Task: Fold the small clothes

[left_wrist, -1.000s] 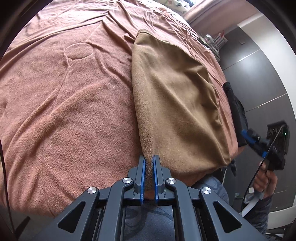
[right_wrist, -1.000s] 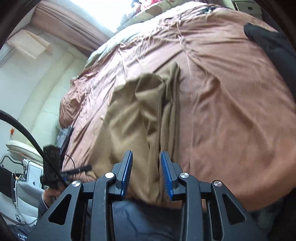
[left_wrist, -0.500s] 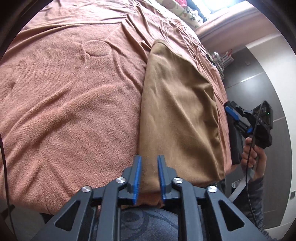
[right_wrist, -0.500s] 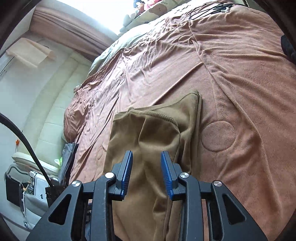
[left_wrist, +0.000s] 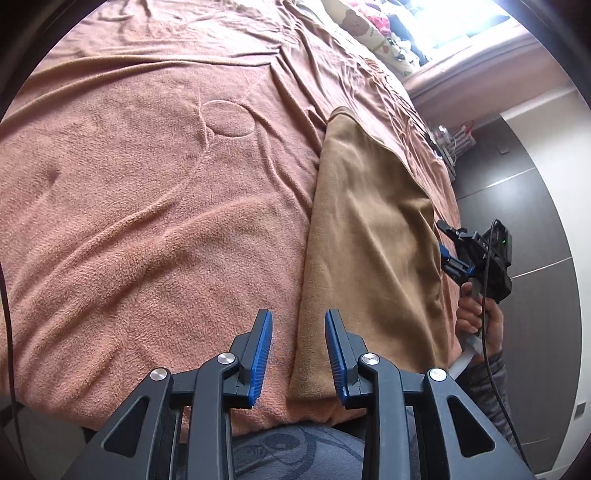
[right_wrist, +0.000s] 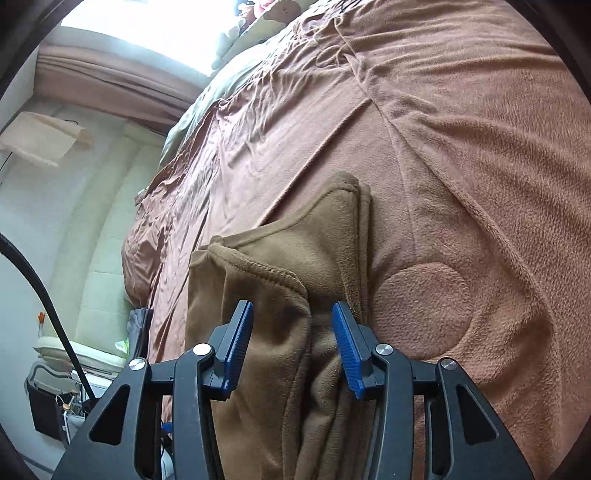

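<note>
A tan fleece garment lies folded lengthwise on the pinkish-brown blanket. My left gripper hovers at the garment's near left corner. Its jaws are opening, and the cloth's edge lies between them untouched by the pads. In the left wrist view my right gripper sits at the garment's right edge, held by a hand. In the right wrist view that right gripper is low over the garment. Its jaws are opening over a hemmed fold, with neither pad pressing on it.
The blanket covers the whole bed, with a round stitched patch. Pillows and soft toys lie at the far end under a bright window. Dark wardrobe panels stand beside the bed. A black cable crosses the right wrist view.
The left jaws let go of the garment's edge and spread. The right gripper came down close over the garment, which now lies flat and folded, and its jaws widened.
</note>
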The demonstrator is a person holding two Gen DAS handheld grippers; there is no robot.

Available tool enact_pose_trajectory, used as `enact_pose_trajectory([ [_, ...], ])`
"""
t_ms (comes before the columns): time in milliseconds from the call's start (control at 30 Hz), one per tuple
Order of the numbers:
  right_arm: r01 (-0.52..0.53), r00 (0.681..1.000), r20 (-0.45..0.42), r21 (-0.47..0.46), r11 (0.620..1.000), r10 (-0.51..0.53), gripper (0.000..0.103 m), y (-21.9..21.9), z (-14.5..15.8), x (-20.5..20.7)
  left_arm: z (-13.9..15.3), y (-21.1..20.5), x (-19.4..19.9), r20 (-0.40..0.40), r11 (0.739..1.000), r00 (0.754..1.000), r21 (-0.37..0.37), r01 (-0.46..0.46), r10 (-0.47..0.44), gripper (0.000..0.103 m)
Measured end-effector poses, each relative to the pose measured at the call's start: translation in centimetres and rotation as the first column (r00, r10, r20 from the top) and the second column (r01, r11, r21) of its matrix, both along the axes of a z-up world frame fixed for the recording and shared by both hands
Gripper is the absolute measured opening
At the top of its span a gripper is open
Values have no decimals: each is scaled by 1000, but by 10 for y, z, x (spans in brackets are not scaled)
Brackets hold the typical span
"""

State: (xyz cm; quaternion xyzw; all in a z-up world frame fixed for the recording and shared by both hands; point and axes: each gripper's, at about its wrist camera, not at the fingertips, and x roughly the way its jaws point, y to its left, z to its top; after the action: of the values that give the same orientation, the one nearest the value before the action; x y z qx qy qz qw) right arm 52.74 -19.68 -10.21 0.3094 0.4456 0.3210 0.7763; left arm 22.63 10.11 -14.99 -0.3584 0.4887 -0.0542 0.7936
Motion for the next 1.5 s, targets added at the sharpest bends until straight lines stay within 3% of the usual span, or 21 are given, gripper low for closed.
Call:
enact_pose_trajectory([
  [133, 1, 1000, 0, 34, 999, -1, 43, -2, 2, -3, -2, 1, -1, 2, 1000, 1000, -7, -1, 1, 30],
  [433, -19, 999, -33, -37, 999, 18, 42, 14, 4, 3, -6, -1, -2, -3, 1000, 1000, -6, 0, 0, 30],
  [533, -17, 999, -48, -79, 997, 13, 27, 21, 7, 5, -6, -1, -1, -4, 1000, 1000, -4, 2, -2, 30],
  [600, -14, 999, -52, -92, 996, 10, 8, 22, 10, 6, -6, -3, 0, -6, 1000, 1000, -4, 0, 0, 30],
  [733, -1, 1000, -8, -113, 994, 0, 3, 17, 27, -3, -4, -5, 3, 1, 1000, 1000, 4, 8, -8, 30],
  [933, 48, 994, 104, -250, 967, -22, 3, 17, 59, -20, 1, -15, 17, 10, 998, 999, 42, 38, -38, 30],
  [1100, 57, 995, 99, -393, 918, -19, 3, 36, 49, -16, -3, -21, 33, -10, 995, 997, 70, 75, -75, 30],
  [1233, 53, 996, 87, -411, 910, -19, 8, 46, 52, -18, -12, -24, 40, -48, 990, 993, 86, 109, -105, 30],
  [1267, 57, 996, 88, -409, 911, -23, 14, 44, 56, -22, -14, -25, 40, -55, 990, 992, 86, 115, -111, 30],
  [1333, 69, 995, 96, -411, 909, -32, 34, 39, 62, -33, -17, -25, 41, -62, 989, 991, 82, 124, -119, 30],
  [1367, 72, 994, 101, -405, 912, -34, 51, 34, 63, -37, -18, -25, 41, -62, 989, 991, 81, 125, -120, 30],
  [1400, 78, 993, 111, -392, 916, -37, 58, 30, 64, -42, -18, -25, 42, -62, 988, 990, 82, 128, -123, 30],
  [1500, 68, 993, 112, -359, 931, -29, 58, 22, 63, -57, -20, -25, 43, -71, 987, 988, 81, 140, -134, 30],
])
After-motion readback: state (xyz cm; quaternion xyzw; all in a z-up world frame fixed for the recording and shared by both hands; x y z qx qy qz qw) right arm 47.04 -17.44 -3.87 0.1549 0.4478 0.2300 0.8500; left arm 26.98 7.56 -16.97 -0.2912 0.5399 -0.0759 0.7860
